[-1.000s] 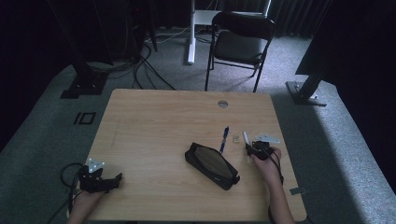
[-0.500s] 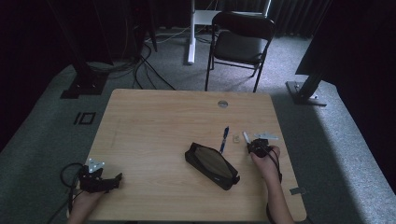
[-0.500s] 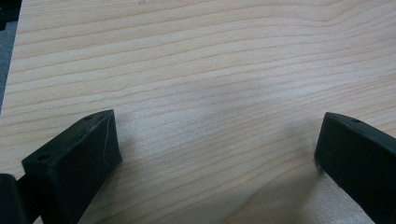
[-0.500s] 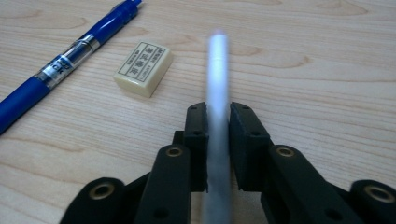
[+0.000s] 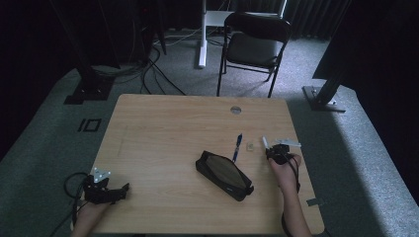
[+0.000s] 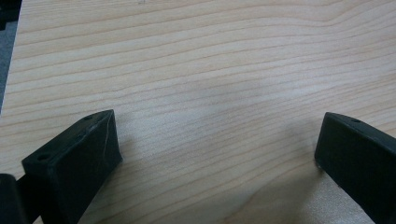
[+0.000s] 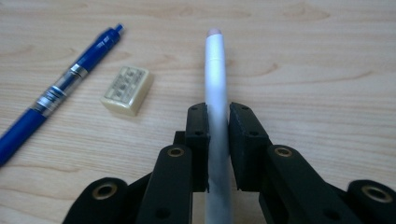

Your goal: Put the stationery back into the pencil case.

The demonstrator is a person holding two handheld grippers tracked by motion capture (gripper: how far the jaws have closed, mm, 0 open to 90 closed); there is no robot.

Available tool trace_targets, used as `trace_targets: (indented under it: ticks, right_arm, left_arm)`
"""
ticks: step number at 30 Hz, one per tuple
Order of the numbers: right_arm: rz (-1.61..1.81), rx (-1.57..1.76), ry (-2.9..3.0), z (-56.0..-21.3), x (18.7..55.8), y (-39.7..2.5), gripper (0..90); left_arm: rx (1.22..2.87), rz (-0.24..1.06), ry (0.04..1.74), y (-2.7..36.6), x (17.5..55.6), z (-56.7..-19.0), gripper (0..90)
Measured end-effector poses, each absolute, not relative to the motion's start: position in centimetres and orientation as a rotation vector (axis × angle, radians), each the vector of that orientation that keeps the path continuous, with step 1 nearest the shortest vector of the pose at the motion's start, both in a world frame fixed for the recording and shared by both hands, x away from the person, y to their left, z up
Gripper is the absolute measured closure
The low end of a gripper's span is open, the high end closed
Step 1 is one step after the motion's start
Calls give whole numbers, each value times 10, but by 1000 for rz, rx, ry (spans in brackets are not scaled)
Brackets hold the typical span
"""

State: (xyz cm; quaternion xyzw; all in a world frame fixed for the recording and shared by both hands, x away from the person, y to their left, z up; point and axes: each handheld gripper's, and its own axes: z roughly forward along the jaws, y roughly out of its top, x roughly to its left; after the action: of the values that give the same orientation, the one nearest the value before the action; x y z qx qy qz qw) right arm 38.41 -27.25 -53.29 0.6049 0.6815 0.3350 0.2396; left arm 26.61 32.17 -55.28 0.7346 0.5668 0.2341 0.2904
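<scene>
Right gripper [image 5: 274, 150], seen in the high view, sits at about 4 o'clock from the table [image 5: 163, 123] centre, with a white pen [image 5: 264, 142] clamped between its jaws and pointing toward 12 o'clock. A small eraser [image 5: 250, 146] lies just beside the pen tip at 9 o'clock, a blue pen [image 5: 237, 147] lies farther in that direction, and a black pencil case [image 5: 224, 174] rests at 7 o'clock from the blue pen. Left gripper [image 5: 111, 190] lies at the 7 o'clock corner of the table. Left gripper view: the jaws stand wide apart over bare wood, gripping nothing. Right gripper view: the right gripper [image 7: 218, 140] is clenched on the white pen [image 7: 216, 79], whose barrel runs to 12 o'clock; the eraser [image 7: 127, 89] and blue pen [image 7: 60, 91] lie at 10 o'clock.
</scene>
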Motion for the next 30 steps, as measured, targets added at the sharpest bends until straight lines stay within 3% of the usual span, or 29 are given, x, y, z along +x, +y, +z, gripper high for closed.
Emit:
trace_targets:
  ticks: [30]
  right_arm:
    - [1121, 1468, 1914, -466, 361, -254, 786]
  left_arm:
    - [1958, 625, 1512, 322, 266, -553, 3]
